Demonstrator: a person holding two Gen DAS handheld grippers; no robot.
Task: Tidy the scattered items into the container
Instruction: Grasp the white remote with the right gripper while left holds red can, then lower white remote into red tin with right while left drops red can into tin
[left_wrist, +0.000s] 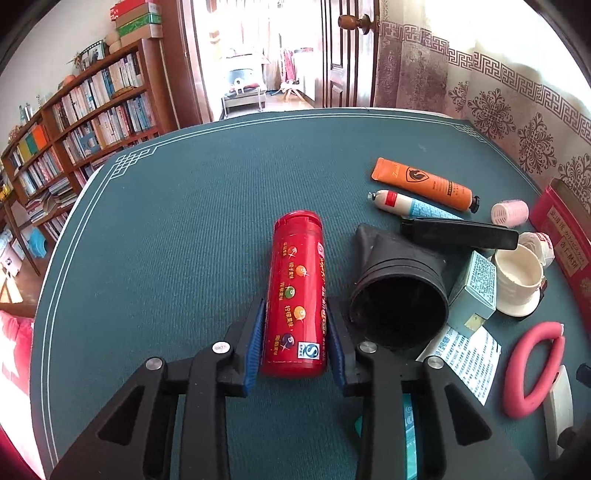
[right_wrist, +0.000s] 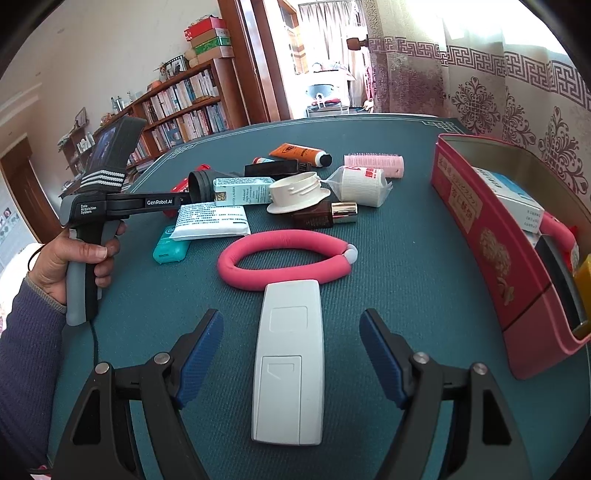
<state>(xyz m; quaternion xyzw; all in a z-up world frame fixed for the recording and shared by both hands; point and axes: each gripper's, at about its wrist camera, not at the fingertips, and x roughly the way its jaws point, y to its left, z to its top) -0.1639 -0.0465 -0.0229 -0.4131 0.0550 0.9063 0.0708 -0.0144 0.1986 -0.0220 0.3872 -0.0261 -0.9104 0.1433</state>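
left tongs (left_wrist: 295, 343) clamp red tube (left_wrist: 297, 291); right tongs (right_wrist: 291, 354) wide, straddling remote (right_wrist: 290, 362)

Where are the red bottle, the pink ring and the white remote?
red bottle (left_wrist: 295, 295): left wrist view, on the middle of its printed side.
pink ring (right_wrist: 280, 238): right wrist view, on the top of the foam loop.
white remote (right_wrist: 288, 362): right wrist view, on the middle of its back.

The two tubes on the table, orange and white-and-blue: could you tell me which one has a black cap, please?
The orange tube, lying farther back; its black cap points right. The white-and-blue tube just in front ends in a whitish tip.
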